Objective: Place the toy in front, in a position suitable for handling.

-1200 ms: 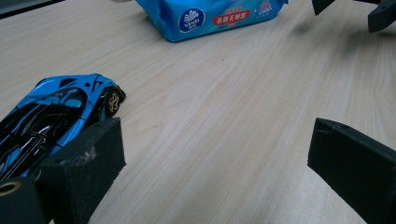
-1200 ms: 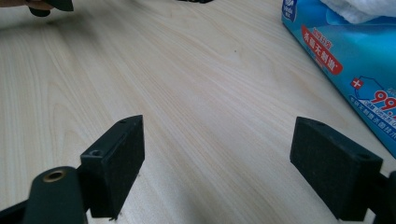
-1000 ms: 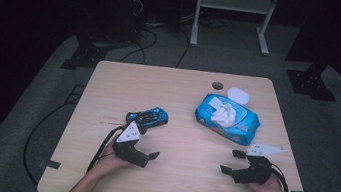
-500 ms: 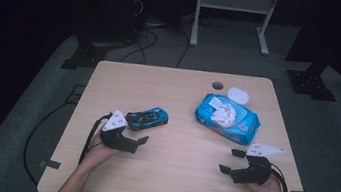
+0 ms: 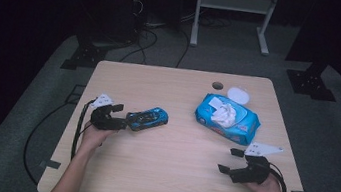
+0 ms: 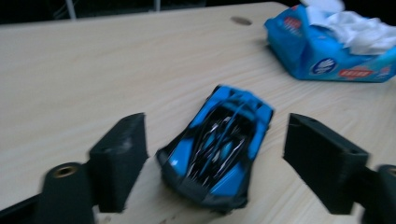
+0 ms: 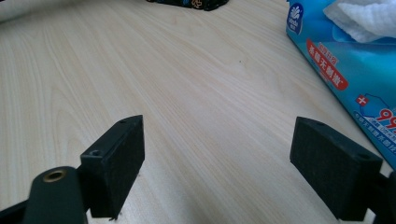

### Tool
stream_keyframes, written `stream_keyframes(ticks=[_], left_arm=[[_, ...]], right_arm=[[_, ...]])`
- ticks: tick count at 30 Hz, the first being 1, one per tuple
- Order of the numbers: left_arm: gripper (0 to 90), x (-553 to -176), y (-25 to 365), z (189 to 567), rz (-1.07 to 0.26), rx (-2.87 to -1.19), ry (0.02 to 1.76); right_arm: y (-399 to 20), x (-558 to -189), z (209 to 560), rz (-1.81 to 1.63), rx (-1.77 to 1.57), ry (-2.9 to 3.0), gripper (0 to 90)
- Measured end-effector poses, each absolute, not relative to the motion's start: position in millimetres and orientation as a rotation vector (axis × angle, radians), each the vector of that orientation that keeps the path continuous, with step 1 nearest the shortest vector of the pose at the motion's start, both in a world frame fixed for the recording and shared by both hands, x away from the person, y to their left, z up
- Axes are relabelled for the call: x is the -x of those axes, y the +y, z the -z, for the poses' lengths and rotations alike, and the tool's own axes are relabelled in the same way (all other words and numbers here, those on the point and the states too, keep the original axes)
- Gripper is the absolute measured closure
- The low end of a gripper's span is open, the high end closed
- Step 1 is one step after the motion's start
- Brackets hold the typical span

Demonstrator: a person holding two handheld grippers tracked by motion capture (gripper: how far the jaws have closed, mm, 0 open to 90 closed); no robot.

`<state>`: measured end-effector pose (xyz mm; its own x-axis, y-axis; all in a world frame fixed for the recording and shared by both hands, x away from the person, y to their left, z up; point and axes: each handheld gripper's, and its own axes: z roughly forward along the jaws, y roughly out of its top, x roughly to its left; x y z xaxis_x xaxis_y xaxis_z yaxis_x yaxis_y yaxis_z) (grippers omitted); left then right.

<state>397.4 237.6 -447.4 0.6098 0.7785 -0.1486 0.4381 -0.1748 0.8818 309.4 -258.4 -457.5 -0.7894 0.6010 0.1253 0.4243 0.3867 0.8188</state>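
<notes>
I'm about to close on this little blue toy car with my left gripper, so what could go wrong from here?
1. The blue toy car sits between the left gripper's jaws, which have just been closing without touching it yet. It lies slightly askew, so one pad may meet it first and twist it.
2. It likely rolls on its wheels, so a push could send it across the light wooden table toward the blue wet-wipe pack.
</notes>
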Motion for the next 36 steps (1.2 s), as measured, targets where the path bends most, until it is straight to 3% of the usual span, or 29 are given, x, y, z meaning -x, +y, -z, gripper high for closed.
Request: stream_keyframes(ticks=[9, 19, 36], left_arm=[[40.7, -402, 239, 464, -0.360, -1.868, 1.047], [41.9, -407, 238, 473, -0.283, -1.855, 1.112], [57.0, -401, 240, 475, -0.350, -1.852, 1.042]], right_arm=[[-257, -309, 459, -1.350, -0.896, 2.461, 17.3], [-256, -308, 459, -1.350, -0.889, 2.464, 17.3], [-243, -312, 456, -1.362, -0.848, 2.485, 17.3]])
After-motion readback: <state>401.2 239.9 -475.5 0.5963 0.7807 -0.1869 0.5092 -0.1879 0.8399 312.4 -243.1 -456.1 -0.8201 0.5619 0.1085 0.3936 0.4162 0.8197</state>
